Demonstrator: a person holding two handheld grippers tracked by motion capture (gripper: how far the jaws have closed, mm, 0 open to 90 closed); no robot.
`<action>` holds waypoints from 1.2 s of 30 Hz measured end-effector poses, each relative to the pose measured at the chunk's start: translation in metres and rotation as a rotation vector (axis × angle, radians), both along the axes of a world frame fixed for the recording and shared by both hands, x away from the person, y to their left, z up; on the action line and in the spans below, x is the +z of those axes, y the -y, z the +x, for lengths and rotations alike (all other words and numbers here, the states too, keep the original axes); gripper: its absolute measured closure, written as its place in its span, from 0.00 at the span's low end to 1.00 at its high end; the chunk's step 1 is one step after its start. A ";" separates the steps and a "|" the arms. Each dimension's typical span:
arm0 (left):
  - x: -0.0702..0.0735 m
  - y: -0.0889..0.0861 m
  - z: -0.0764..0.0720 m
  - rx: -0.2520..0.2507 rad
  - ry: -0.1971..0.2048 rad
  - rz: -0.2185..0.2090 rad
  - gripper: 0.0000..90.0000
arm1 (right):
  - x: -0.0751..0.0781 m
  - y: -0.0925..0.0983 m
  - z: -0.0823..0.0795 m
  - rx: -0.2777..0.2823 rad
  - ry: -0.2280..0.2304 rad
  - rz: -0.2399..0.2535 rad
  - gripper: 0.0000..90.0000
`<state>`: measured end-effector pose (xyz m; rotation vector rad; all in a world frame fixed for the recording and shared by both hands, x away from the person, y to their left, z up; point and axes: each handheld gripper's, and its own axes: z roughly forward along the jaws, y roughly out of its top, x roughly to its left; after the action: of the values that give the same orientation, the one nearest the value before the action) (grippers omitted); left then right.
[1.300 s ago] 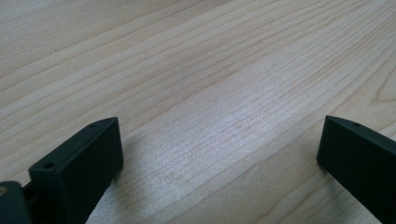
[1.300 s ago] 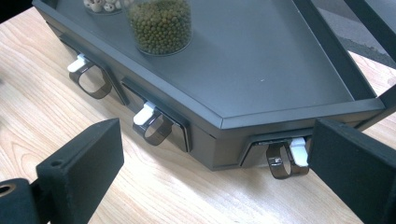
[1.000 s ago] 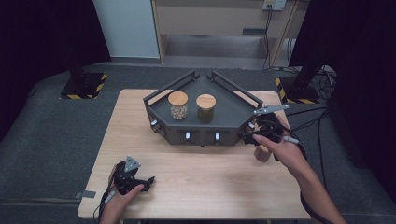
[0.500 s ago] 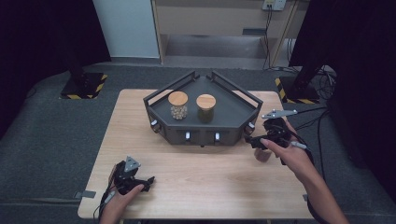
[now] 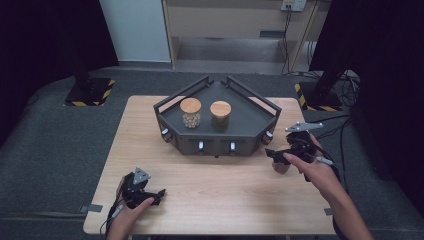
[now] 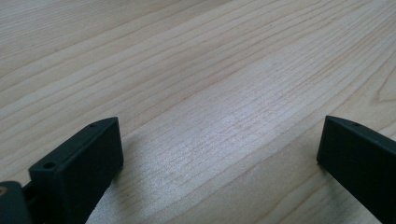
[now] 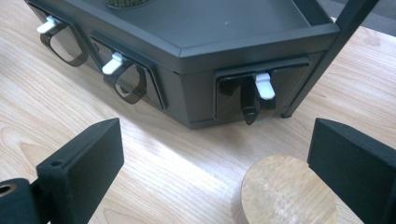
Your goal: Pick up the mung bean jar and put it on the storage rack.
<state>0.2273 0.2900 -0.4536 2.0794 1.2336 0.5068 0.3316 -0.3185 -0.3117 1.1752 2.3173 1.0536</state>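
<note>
A dark angular rack [image 5: 250, 120] stands at the table's middle back, with two wooden-lidded jars [image 5: 190, 112] [image 5: 220, 114] on its top. My right gripper [image 5: 274, 154] hovers open just off the rack's right front corner. In the right gripper view its jaws [image 7: 217, 135] stand wide apart over a round wooden lid [image 7: 285, 198], which lies near the right jaw without being pinched. Ahead of them is the rack's front [image 7: 201, 100], with a white latch [image 7: 264, 86] on a small drawer. My left gripper [image 5: 150, 192] rests open on the table's near left; bare wood lies between its jaws [image 6: 222, 128].
The wooden table [image 5: 225, 200] has free room in front of the rack. Further drawer pulls with white tabs [image 7: 114, 63] line the rack's front. Cables [image 5: 345, 130] trail off the table's right edge. Dark stands [image 5: 87, 90] rise from the floor beyond the table.
My right gripper has drifted a little right and toward the near side, lower over the table. The left gripper has stayed put.
</note>
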 end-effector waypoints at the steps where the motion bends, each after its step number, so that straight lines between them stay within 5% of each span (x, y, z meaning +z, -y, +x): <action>1: 0.000 0.000 0.000 0.000 0.000 0.000 0.00 | -0.001 0.001 -0.001 -0.001 0.001 0.002 0.04; 36: 0.000 0.000 0.000 0.001 0.000 0.000 0.00 | -0.028 0.034 -0.018 -0.066 -0.003 0.016 0.04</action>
<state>0.2273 0.2899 -0.4536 2.0788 1.2341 0.5071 0.3136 -0.3527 -0.3393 1.2506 2.2601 1.0494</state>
